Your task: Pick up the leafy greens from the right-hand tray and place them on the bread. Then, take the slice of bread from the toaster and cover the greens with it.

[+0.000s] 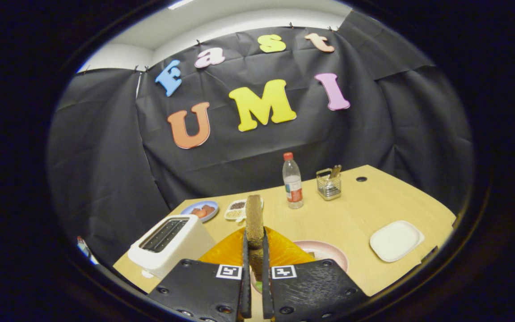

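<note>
My gripper point(255, 239) is shut on a brown slice of bread point(254, 214), which stands upright and edge-on between the two fingers and sticks up past their tips. The white toaster point(168, 243) sits just left of the fingers, its two slots dark. Below the bread lies a pink plate point(329, 252) with an orange sheet point(226, 252) over its left part. A small patch of leafy greens point(258, 284) shows low in the gap between the fingers. The bread under them is hidden. The white right-hand tray point(395, 240) holds nothing.
On the wooden table point(351, 210) beyond the fingers stand a water bottle point(292, 183) with a red cap and a wire basket point(328, 185). A blue plate point(201, 210) with reddish pieces and a small white divided dish point(236, 209) sit behind the toaster.
</note>
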